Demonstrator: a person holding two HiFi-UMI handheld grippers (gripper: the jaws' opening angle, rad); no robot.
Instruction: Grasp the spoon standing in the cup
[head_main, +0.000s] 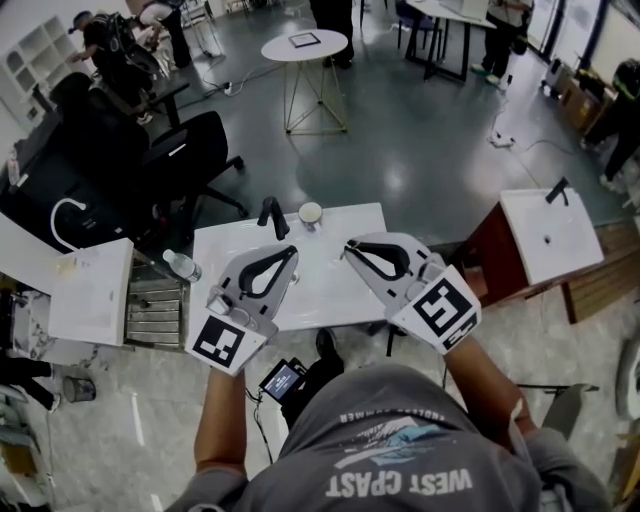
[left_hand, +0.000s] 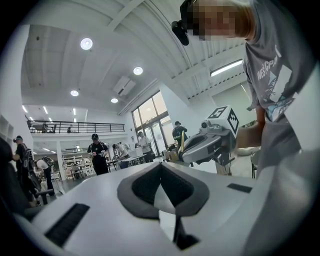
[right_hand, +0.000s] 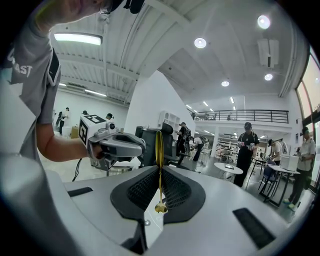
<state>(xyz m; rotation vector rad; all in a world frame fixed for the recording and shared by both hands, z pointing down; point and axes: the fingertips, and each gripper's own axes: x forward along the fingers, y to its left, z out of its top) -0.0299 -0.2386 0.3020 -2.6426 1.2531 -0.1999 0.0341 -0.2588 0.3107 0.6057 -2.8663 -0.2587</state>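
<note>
A slim gold spoon (right_hand: 159, 167) stands upright between the pads of my right gripper (right_hand: 159, 175), which is shut on it. In the left gripper view the same spoon (left_hand: 182, 142) sticks up from the right gripper's (left_hand: 186, 151) tip. The white cup (head_main: 311, 213) stands at the far edge of the white table (head_main: 325, 292), beyond both grippers, and I cannot see inside it. My left gripper (head_main: 293, 251) is held over the table with its jaws shut and nothing between them. My right gripper (head_main: 349, 247) hovers beside it, raised off the table.
A black upright fixture (head_main: 272, 215) stands left of the cup. A clear bottle (head_main: 180, 264) and a metal rack (head_main: 155, 308) lie off the table's left side. Black office chairs (head_main: 180, 150) are at the back left, a round white table (head_main: 304, 46) further back.
</note>
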